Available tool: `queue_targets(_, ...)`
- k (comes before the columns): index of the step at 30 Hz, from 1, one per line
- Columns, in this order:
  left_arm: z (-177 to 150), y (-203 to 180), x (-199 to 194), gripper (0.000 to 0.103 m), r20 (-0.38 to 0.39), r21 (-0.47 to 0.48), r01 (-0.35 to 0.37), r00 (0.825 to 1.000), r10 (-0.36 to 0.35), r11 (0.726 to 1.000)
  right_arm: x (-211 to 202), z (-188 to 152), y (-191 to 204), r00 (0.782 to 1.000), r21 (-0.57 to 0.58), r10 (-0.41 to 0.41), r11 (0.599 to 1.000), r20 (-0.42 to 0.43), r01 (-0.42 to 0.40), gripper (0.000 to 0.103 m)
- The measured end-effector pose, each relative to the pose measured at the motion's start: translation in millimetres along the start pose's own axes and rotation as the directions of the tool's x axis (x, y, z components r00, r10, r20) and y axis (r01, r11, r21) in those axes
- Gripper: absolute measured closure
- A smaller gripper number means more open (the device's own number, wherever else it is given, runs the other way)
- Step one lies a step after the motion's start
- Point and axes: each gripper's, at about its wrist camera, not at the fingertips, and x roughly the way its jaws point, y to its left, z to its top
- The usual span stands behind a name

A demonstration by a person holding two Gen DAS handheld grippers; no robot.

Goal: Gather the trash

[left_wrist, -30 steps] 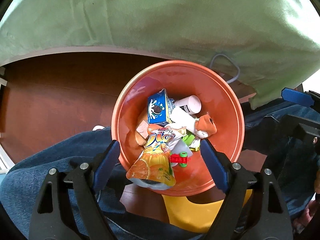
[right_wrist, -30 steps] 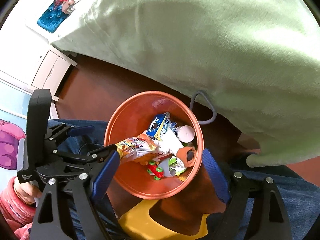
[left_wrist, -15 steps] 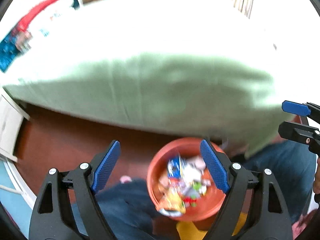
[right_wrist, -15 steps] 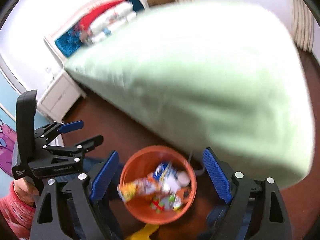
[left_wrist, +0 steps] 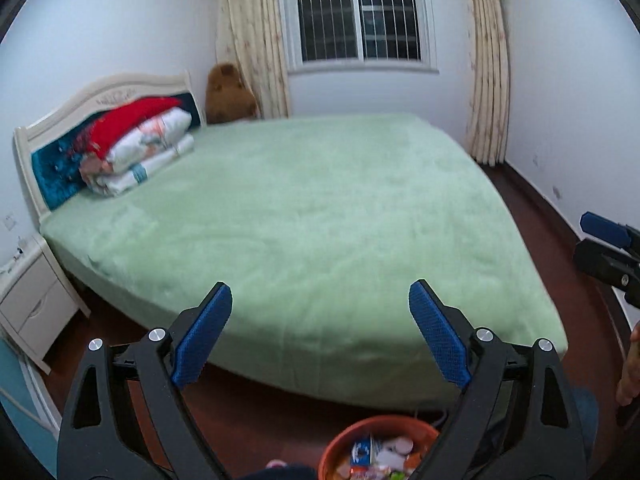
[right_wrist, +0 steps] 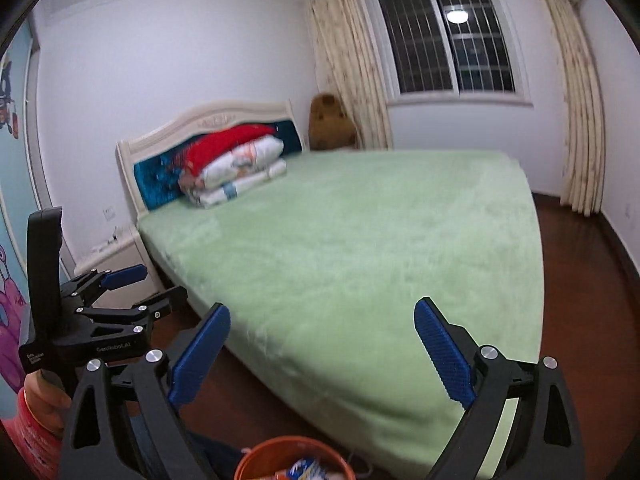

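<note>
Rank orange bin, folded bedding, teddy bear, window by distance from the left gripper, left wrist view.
From the left gripper, jaws open and empty, having just opened wider:
1. Orange bin: just below the fingers, bottom edge.
2. Folded bedding: far left, by the headboard.
3. Teddy bear: corner behind the bed.
4. Window: back wall, top centre.

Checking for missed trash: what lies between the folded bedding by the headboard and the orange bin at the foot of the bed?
Only bare green bedspread, then a strip of dark floor before the orange bin; the left wrist view shows it, the right agrees.
</note>
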Motion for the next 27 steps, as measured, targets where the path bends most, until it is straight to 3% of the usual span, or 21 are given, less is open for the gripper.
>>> queue_targets(10, 39, 1, -26, 0.010, 0.136, -0.053, -0.009, 0.991, 0.016, 0.999, -28, 29, 15, 0.986, -0.066, -0.026, 0.997, 0.164, 0.037, 0.007)
queue_targets(27, 55, 3, -42, 0.010, 0.196, -0.065, 0.000, 0.980, 0.013, 0.998, -43, 38, 13, 0.975, -0.058, -0.027, 0.998, 0.219, 0.040, 0.006)
